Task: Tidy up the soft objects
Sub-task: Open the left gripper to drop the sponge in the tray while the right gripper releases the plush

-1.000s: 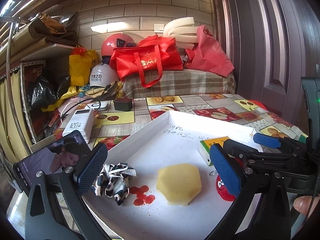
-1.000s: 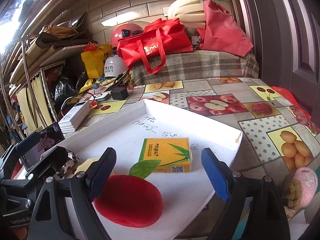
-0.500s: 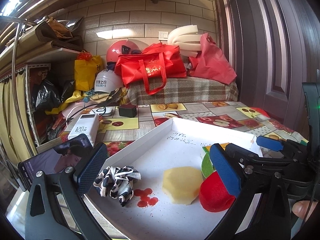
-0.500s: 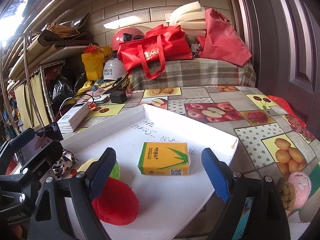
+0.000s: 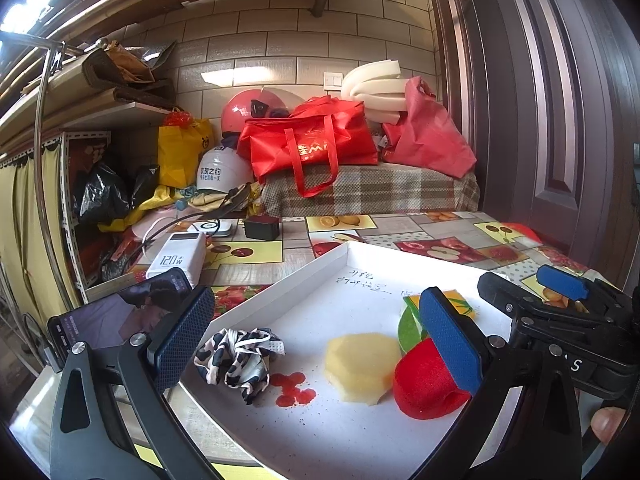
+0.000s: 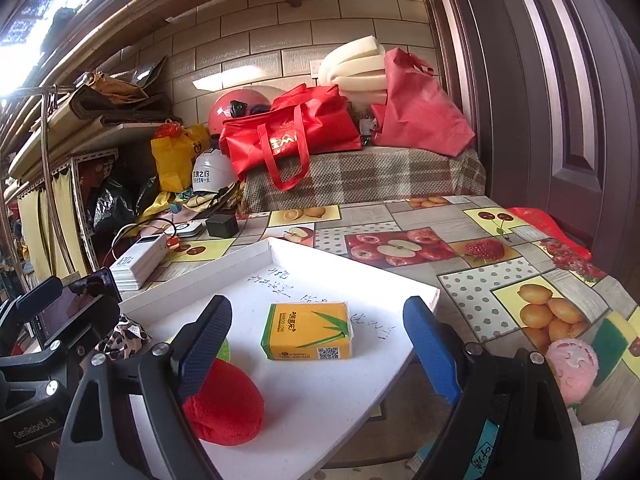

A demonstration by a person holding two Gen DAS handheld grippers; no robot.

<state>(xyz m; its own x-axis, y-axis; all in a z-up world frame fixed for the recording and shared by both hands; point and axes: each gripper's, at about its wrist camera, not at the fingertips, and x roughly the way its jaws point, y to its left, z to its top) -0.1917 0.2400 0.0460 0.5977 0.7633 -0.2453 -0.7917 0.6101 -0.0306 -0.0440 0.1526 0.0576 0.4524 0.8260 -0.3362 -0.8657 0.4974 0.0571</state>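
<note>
Holding both grippers, left gripper (image 5: 316,336) and right gripper (image 6: 320,340), released, I note the red plush apple (image 6: 224,410) near the white tray's (image 6: 200,280) front edge, crowding the yellow sponge (image 5: 360,362); the tissue pack (image 6: 307,336) lies mid-tray.

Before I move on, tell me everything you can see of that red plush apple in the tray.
The red plush apple with a green felt leaf lies on its side on the white tray, fuzzy and soft-looking, leaf pointing toward the yellow tissue pack. It sits right beside the yellow foam hexagon, apparently touching it. Neither open gripper holds it; the right gripper's fingers partly hide it in the right wrist view.

Two helmets (image 5: 250,114); two red bags (image 5: 312,148)
</note>
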